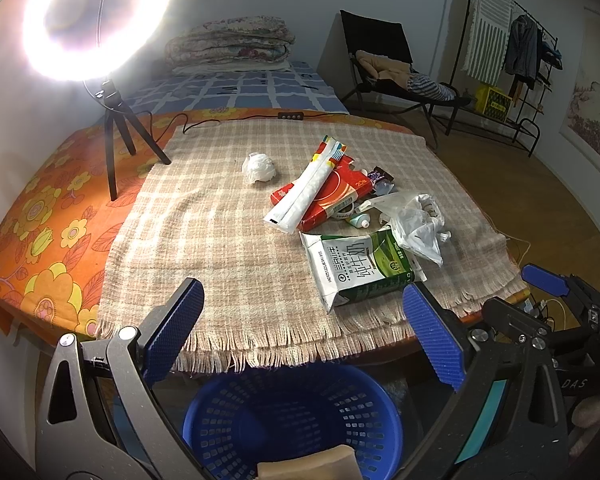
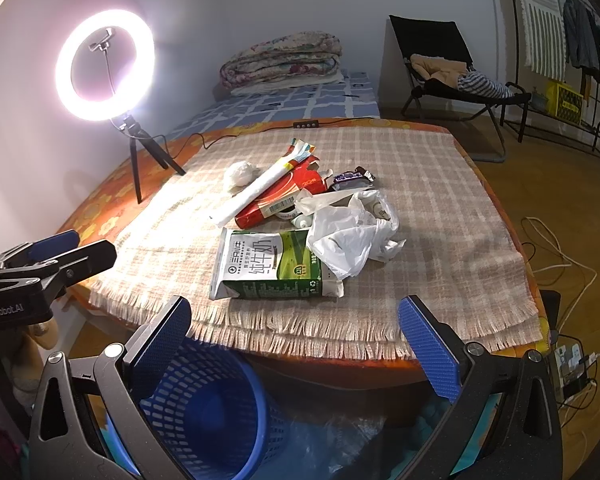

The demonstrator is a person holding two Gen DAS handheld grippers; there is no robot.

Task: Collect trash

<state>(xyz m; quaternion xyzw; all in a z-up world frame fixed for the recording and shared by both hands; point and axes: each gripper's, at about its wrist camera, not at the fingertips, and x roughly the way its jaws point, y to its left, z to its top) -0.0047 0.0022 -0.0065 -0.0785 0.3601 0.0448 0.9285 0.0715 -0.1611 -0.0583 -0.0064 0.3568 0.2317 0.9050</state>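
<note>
Both the left gripper (image 1: 302, 332) and right gripper (image 2: 294, 344) hang released, milk carton (image 2: 268, 266) just ahead, blue basket (image 1: 292, 420) right below, so I'd pinch its near edge flat.

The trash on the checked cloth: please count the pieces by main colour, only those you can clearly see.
White: 3 (crumpled tissue, long wrapper, plastic bag)
Red: 1 (flattened box)
Green: 1 (milk carton)
Purple: 1 (snack wrapper)
Total: 6; smaller bits under the bag are too hidden to count.
</note>
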